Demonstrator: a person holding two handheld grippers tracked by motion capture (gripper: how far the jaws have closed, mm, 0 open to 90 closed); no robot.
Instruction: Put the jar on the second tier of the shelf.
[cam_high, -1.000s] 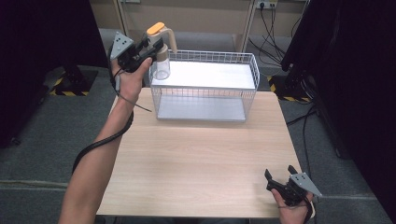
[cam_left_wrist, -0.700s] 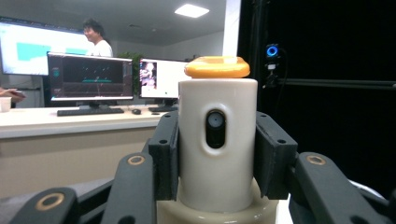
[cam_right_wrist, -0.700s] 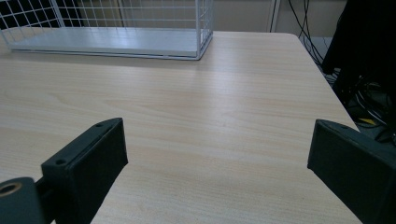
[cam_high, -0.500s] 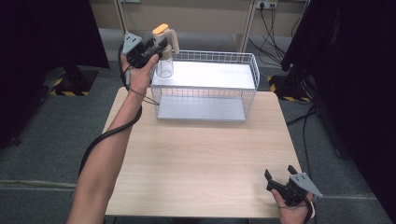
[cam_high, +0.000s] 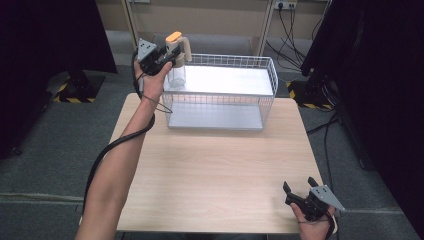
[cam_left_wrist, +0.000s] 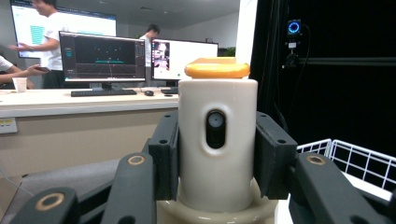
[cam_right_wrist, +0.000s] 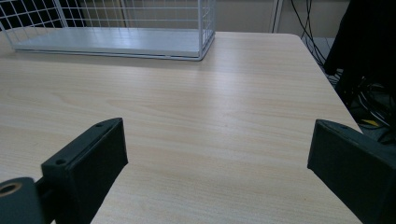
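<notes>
The left gripper (cam_high: 169, 56) is clamping the cream plastic cap (cam_left_wrist: 217, 144) of the clear, orange-buttoned bottle (cam_high: 176, 74), likely light and slippery, over the white wire basket's (cam_high: 220, 92) far-left corner; the right gripper (cam_high: 305, 197) is gaping empty.

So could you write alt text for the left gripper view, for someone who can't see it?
Two black gripper pads clamp a cream bottle with an orange cap. A white wire basket sits lower right; desks with monitors lie behind.
</notes>
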